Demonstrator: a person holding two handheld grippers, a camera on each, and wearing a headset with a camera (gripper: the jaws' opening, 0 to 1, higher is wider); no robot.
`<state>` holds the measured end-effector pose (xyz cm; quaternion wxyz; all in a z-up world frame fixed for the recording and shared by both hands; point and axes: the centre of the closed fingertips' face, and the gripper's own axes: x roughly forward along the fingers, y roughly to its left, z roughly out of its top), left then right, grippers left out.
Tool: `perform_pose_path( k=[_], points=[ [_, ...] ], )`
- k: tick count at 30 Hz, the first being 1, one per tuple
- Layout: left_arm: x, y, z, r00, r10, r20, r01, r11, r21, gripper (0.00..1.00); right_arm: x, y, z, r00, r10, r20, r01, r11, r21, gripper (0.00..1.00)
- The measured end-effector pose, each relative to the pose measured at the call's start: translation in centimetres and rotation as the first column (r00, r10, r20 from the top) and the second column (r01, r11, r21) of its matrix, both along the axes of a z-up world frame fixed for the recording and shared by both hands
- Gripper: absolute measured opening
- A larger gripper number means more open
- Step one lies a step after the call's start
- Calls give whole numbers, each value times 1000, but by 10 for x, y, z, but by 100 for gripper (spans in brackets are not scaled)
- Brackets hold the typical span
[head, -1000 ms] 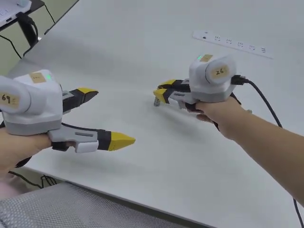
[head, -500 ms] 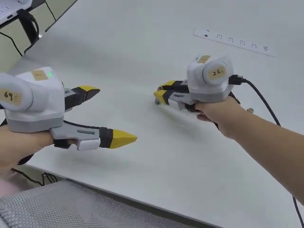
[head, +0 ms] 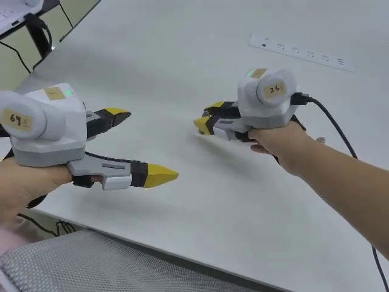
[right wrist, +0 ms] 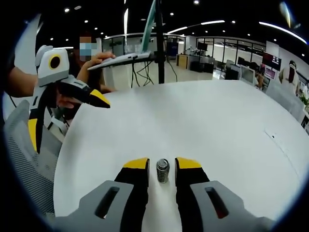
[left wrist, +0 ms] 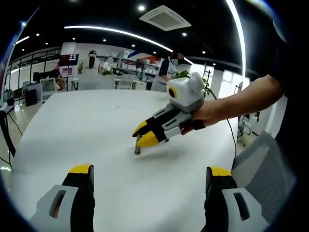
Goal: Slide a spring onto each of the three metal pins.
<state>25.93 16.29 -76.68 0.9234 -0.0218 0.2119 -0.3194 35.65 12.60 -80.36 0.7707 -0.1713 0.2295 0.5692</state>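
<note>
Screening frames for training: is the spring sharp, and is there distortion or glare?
Right gripper view: spring sharp, fisheye curves the table edge. Left gripper view: spring small but clear, ceiling lights flare. Head view: even light, soft shadows, little blur.

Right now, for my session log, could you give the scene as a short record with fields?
Left hand-held gripper: open, nothing between the jaws, held over the white table
Right hand-held gripper: jaws close on either side of the spring; grip unclear
Spring: upright, lower end at the tabletop
Background: power strip on the table's far side
</note>
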Motion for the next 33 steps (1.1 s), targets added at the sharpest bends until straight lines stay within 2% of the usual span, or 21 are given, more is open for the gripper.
perform_pose_path(
  k=[6,14,21,33],
  points=[
    [3,-6,6,1000,-8,9,8,1000,4,93,-2,-9,15,999,9,33,-9,1000,8,23],
    [8,-15,16,1000,-20,23,20,1000,16,93,-8,-24,36,998,13,56,-16,998,58,30],
    [12,-20,24,999,-30,37,29,999,26,94,-15,-42,47,999,-5,51,1,996,95,38],
    [17,-40,34,996,-68,57,66,997,34,94,-37,-85,67,997,-64,52,55,984,169,50]
  ],
)
